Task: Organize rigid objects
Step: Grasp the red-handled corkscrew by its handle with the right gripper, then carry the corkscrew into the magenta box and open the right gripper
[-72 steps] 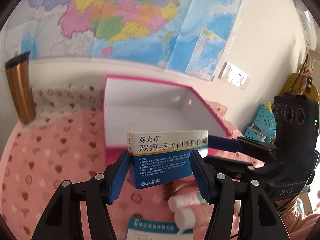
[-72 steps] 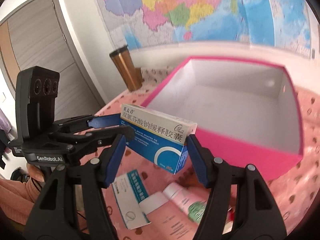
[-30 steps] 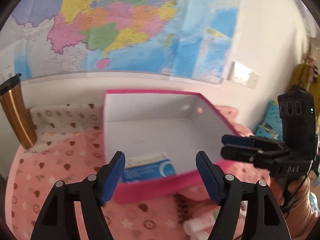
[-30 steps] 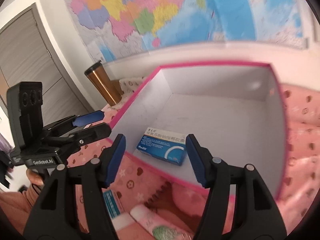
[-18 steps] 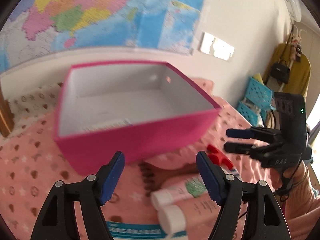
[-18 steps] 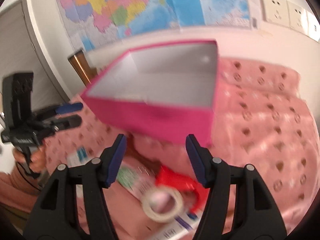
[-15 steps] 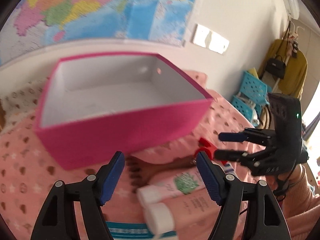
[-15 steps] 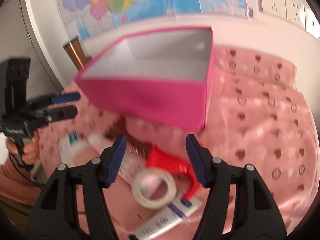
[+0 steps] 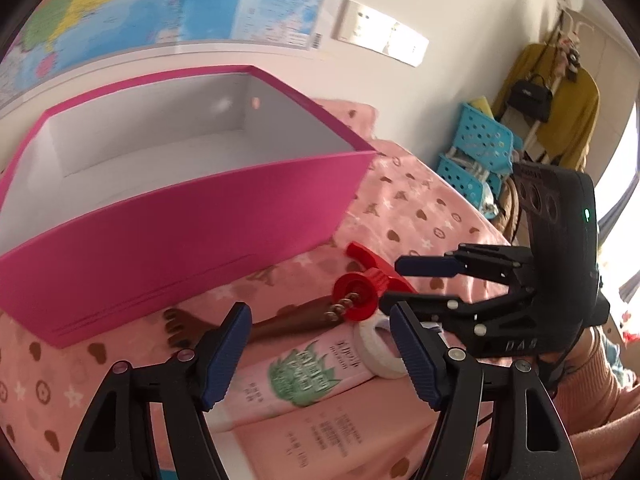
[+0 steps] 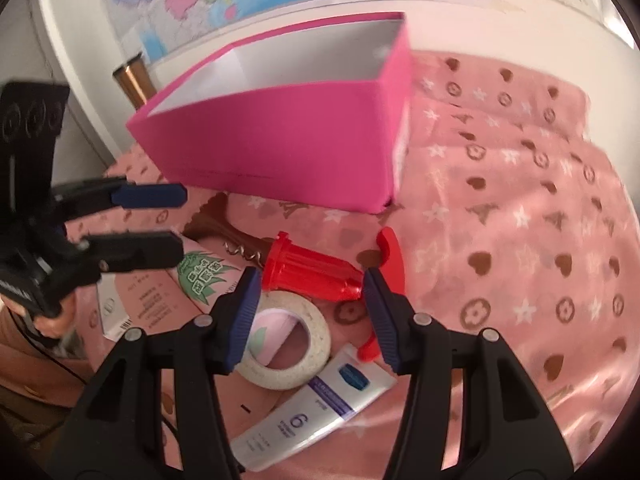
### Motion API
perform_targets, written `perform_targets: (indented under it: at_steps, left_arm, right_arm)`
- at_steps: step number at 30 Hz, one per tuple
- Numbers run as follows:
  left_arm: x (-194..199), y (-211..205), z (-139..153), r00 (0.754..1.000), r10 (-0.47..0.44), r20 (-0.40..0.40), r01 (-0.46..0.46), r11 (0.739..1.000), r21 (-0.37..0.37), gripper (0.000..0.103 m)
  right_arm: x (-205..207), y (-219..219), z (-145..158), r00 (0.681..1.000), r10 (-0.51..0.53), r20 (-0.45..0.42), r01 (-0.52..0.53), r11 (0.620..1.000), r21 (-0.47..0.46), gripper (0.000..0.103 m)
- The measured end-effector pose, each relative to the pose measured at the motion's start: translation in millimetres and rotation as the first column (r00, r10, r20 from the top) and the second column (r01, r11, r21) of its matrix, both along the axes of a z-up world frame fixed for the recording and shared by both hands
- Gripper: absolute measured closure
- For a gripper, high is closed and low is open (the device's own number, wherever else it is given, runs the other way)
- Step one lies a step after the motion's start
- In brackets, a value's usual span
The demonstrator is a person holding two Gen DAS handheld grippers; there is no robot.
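A pink box [image 9: 168, 224] with a white inside stands on the pink cloth; it also shows in the right wrist view [image 10: 280, 136]. In front of it lie a red corkscrew [image 10: 316, 270], a roll of white tape [image 10: 286, 346], a pink tube with a green leaf print [image 9: 304, 368] and a white tube with a blue cap label [image 10: 312, 404]. My left gripper [image 9: 320, 354] is open and empty above the pink tube. My right gripper [image 10: 310, 312] is open and empty, its fingertips either side of the corkscrew's red body, just above it.
A brown comb-like piece [image 10: 218, 226] lies by the corkscrew. A copper tumbler [image 10: 134, 80] stands behind the box. A white medicine box [image 10: 110, 312] lies at the left. Blue baskets [image 9: 476, 152] stand off the table's right.
Both grippers let the blue medicine box go into the pink box, then drew back and dropped low toward the objects in front of it. The right gripper now straddles the corkscrew.
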State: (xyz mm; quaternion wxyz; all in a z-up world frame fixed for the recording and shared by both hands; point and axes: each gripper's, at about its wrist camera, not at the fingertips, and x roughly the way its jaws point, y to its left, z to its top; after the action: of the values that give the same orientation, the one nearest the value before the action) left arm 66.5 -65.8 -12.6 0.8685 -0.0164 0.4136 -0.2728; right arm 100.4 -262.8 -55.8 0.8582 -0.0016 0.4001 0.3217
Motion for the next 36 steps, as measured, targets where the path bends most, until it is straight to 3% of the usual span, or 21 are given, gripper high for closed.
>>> perform_targets:
  at_steps: [5,9,11,16,18,19,24,29,36]
  left_arm:
    - [7,-21,-6,0.999,-0.045,-0.018,0.045,0.998,0.034,0.030]
    - [14,-37,-10,0.997,-0.069,-0.035,0.071,0.996,0.045,0.030]
    - [19,-44,-14,0.996,-0.072,-0.051,0.075,0.995,0.060,0.030]
    - [28,-50,-28,0.990,-0.072,-0.119,0.081,0.994,0.068,0.059]
    - [29,-50,-28,0.992,-0.065,-0.110,0.073,0.995,0.074,0.062]
    - [29,-50,-28,0.991,-0.065,-0.114,0.074,0.995,0.068,0.065]
    - [28,-48,-27,0.991,-0.064,-0.117,0.069,0.997,0.037,0.067]
    - [16,-46,-11,0.995,-0.071,-0.069,0.072,0.997,0.019,0.067]
    - [-1,-35,34,0.997,-0.057,0.052,0.058,0.998,0.001,0.067]
  right_arm:
    - [2,-26,-2,0.998,-0.046,-0.045,0.050,0.995,0.087,0.047]
    - [10,-28,-11,0.994,-0.079,-0.072,0.082,0.996,0.038,0.047]
    - [15,-25,-17,0.994,-0.076,-0.081,0.078,0.997,0.022,0.057]
    - [21,-23,-22,0.995,-0.067,-0.074,0.068,0.998,0.011,0.066]
    - [21,-22,-23,0.995,-0.076,-0.059,0.076,0.997,-0.007,0.076]
    - [22,-23,-24,0.995,-0.085,-0.056,0.084,0.996,-0.016,0.085]
    - [15,-27,-20,0.994,-0.102,-0.027,0.102,0.995,-0.006,0.086]
    - [1,-29,1,0.992,-0.123,0.040,0.123,0.992,0.002,0.086]
    - [-18,-25,52,0.980,-0.096,0.172,0.095,0.995,0.015,0.086]
